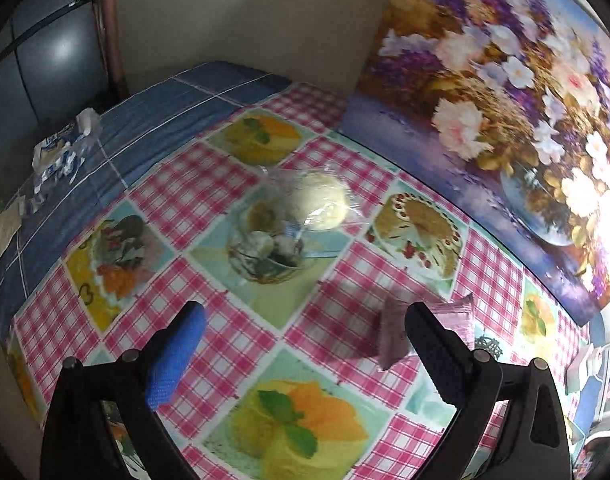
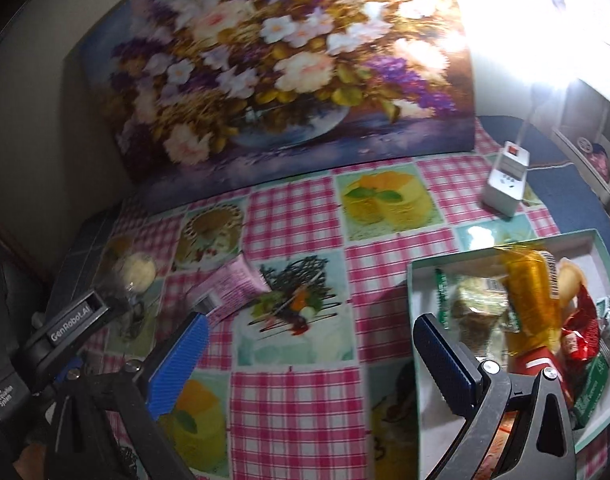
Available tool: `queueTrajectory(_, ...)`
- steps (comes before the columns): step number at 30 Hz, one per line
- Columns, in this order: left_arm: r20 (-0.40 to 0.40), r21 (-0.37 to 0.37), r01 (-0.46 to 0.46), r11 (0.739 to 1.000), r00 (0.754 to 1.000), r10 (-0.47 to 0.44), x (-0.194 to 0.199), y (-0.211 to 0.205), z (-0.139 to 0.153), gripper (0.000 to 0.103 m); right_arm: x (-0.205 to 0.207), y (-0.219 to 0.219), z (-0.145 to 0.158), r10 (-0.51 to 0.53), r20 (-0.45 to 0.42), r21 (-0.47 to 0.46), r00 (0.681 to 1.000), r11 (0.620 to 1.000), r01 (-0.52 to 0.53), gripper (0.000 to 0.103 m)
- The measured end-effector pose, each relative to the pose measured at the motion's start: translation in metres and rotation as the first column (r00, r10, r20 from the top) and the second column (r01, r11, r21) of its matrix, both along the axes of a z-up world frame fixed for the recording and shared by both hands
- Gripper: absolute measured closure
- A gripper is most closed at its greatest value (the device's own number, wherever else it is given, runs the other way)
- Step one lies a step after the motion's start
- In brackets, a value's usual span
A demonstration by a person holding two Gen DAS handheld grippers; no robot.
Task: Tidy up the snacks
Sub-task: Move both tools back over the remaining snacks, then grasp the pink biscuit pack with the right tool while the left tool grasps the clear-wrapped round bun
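A pale round bun in clear wrap (image 1: 319,204) lies on the checked tablecloth, ahead of my open, empty left gripper (image 1: 305,328). A pink snack packet (image 1: 433,324) lies just beside its right finger (image 1: 437,344). In the right wrist view the packet (image 2: 233,286) and the bun (image 2: 137,270) lie at the left. My right gripper (image 2: 309,336) is open and empty above the cloth. Its right finger (image 2: 445,356) is over the left edge of a pale green box (image 2: 419,288) holding several wrapped snacks (image 2: 533,292).
A large flower painting (image 2: 281,68) leans against the wall at the table's back. A white power strip (image 2: 505,178) lies beyond the box. A crumpled blue and white wrapper (image 1: 61,152) lies on the blue cloth at far left. The left gripper's body (image 2: 69,328) shows at left.
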State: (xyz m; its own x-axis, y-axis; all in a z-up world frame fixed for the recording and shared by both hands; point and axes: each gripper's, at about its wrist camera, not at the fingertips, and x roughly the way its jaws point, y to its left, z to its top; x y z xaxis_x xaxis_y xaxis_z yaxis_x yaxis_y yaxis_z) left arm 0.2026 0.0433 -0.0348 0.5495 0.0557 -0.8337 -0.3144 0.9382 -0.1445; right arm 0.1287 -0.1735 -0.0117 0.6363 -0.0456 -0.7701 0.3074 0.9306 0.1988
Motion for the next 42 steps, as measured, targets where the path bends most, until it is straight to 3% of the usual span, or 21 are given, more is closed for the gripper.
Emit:
queueTrajectory(12, -0.037, -0.096, -0.055, 0.994, 0.998, 0.052, -0.001, 0.036, -0.013, 0.003, 0.015, 0.019, -0.019, 0.068, -0.061, 0.009, 0.996, 0.998, -0.067, 0.000)
queueTrajectory(15, -0.011, -0.088, 0.011, 0.996, 1.000, -0.012, 0.004, 0.040, -0.010, 0.003, 0.019, 0.018, -0.021, 0.067, -0.060, 0.017, 0.996, 0.998, -0.066, 0.000)
queueTrajectory(21, 0.013, -0.125, 0.049, 0.991, 0.999, -0.048, 0.023, 0.058, -0.007, 0.003, 0.031, 0.018, -0.022, 0.062, -0.035, 0.026, 0.997, 0.998, -0.061, 0.000)
queueTrajectory(24, 0.015, -0.088, 0.110, 0.990, 0.994, -0.109, 0.041, 0.061, -0.004, 0.003, 0.040, 0.021, -0.024, 0.079, -0.035, 0.028, 0.996, 0.997, -0.078, 0.000)
queueTrajectory(27, 0.000, -0.023, 0.196, 0.980, 0.981, -0.196, 0.065, 0.058, -0.002, 0.003, 0.049, 0.024, -0.030, 0.082, -0.043, 0.061, 0.996, 0.995, -0.080, 0.000)
queueTrajectory(33, -0.032, -0.018, 0.360, 0.933, 0.932, -0.361, 0.106, 0.048, -0.004, 0.003, 0.074, 0.038, -0.049, 0.099, -0.048, 0.099, 0.994, 0.991, -0.094, 0.000)
queueTrajectory(37, -0.060, -0.024, 0.387, 0.922, 0.920, -0.388, 0.130, 0.046, -0.012, 0.003, 0.091, 0.044, -0.063, 0.095, -0.049, 0.168, 0.994, 0.982, -0.086, 0.000)
queueTrajectory(42, -0.095, -0.080, 0.387, 0.919, 0.915, -0.393, 0.154, 0.042, -0.030, 0.003, 0.112, 0.055, -0.069, 0.065, -0.058, 0.141, 0.996, 0.988, -0.056, 0.000)
